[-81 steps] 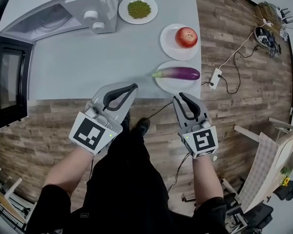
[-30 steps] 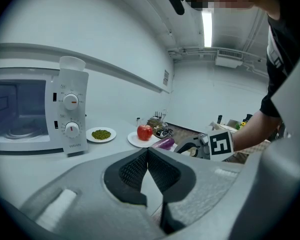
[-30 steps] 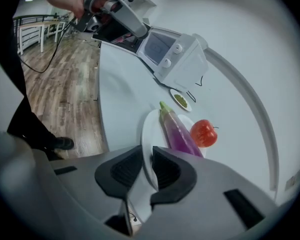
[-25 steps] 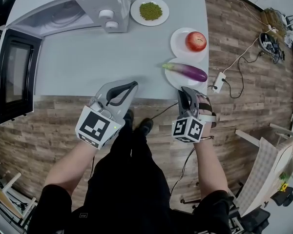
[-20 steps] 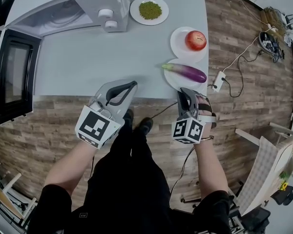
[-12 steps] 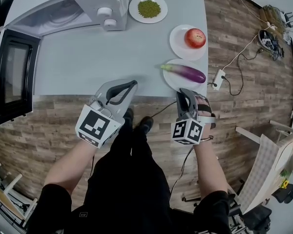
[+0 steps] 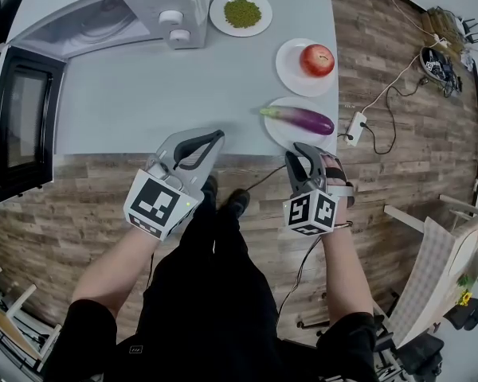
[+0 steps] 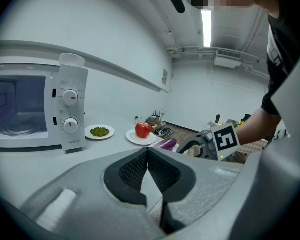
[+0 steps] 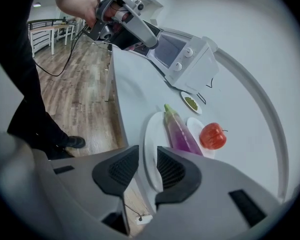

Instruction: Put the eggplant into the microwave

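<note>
The right gripper (image 7: 301, 155) has just been opening its fingers, empty, the left gripper (image 7: 213, 138) closed, eggplant (image 7: 299, 119) lying on its plate (image 7: 280, 137) at the desk's edge: glossy, probably slippery, light, best taken mid-body.

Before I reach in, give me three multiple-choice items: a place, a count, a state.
1. Where is the eggplant? A on the floor B on a plate C in a bowl
2. How many plates are on the table? A two B three C four
3. The microwave door is: A open B shut C missing
B: it lies on the plate by the near edge. B: one holds beans, one the apple, one the eggplant. A: the door hangs swung wide.
</note>
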Demonstrator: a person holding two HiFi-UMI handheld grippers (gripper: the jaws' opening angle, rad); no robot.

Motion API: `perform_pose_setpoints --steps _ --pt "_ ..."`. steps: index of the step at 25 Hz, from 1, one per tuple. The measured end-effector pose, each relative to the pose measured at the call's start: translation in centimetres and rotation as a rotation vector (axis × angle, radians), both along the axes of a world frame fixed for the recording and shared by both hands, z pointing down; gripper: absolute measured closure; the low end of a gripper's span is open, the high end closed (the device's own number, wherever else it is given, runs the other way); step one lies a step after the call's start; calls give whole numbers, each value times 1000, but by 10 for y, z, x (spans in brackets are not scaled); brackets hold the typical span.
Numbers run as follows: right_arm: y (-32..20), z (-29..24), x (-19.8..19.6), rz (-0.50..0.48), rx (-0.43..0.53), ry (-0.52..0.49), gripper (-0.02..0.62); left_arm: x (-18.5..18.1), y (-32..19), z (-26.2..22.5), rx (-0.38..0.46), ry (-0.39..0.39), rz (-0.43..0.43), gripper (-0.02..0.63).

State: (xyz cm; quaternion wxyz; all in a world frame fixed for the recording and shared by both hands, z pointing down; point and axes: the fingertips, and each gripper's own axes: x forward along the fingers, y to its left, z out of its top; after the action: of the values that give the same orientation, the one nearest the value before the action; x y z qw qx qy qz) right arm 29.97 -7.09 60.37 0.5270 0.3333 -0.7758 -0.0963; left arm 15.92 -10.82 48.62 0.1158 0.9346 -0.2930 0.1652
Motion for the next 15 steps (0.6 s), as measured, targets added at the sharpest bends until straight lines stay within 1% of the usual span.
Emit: perform_pose_setpoints --steps 3,5,7,10,15 --pt "-3 0 -1 4 -26 -21 474 -2 0 1 0 -1 -4 597" --pt "-7 0 -2 4 -26 -19 474 -3 1 1 -1 -2 -4 597" --pt "-9 0 -3 -10 -10 7 485 -2 2 0 0 -1 -3 597" --pt "-10 3 -6 -26 27 50 545 -3 4 0 1 0 -3 597" --pt "-11 3 -7 -2 78 74 551 -4 5 3 1 1 -5 597"
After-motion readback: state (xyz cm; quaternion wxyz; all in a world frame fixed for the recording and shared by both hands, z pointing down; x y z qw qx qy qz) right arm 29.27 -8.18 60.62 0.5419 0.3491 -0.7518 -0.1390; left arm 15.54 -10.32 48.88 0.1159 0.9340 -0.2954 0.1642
